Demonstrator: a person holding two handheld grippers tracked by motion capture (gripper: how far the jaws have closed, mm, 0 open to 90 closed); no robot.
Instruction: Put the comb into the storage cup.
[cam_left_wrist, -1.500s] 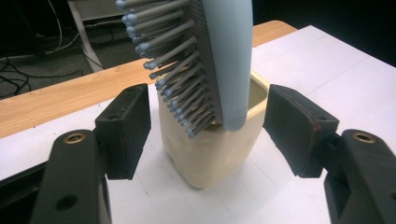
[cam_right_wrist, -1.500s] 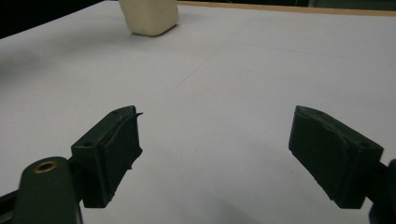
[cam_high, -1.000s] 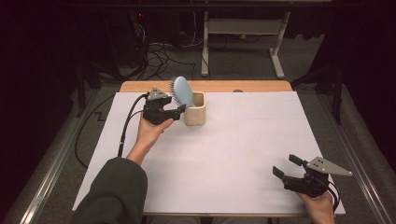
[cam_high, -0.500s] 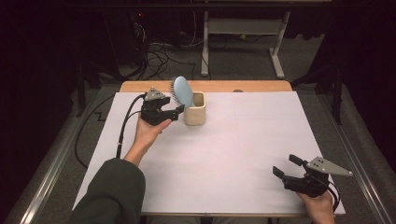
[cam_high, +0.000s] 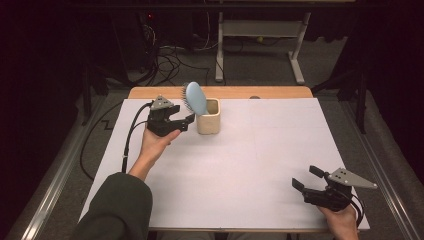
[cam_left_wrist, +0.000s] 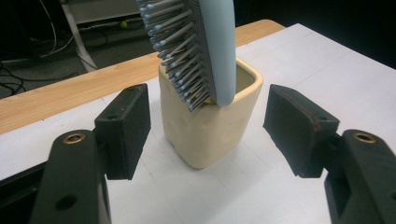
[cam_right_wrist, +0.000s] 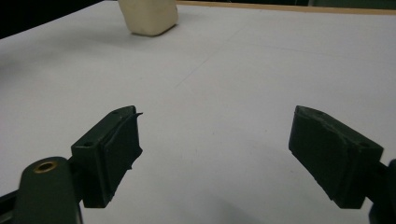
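While the pale-blue bristled plastic hairbrush (cam_left_wrist: 205, 51) stands in the cream square ceramic cup (cam_left_wrist: 210, 126) at frame centre, my left gripper (cam_left_wrist: 205, 135) hovers unclenched just before it; my right gripper (cam_high: 311, 181), lower right, gapes empty.

No readable text, labels or numbers anywhere; none on pale blue plastic hairbrush (cam_left_wrist: 219, 46) or cream ceramic cup (cam_left_wrist: 205, 135).

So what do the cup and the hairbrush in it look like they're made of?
The cup looks like glazed ceramic: cream, thick rounded rim, slightly uneven walls with a soft sheen, though moulded plastic is possible. The hairbrush seems plastic: a smooth matte pale-blue back, a dark dotted pad and grey bristles with blue ball tips.
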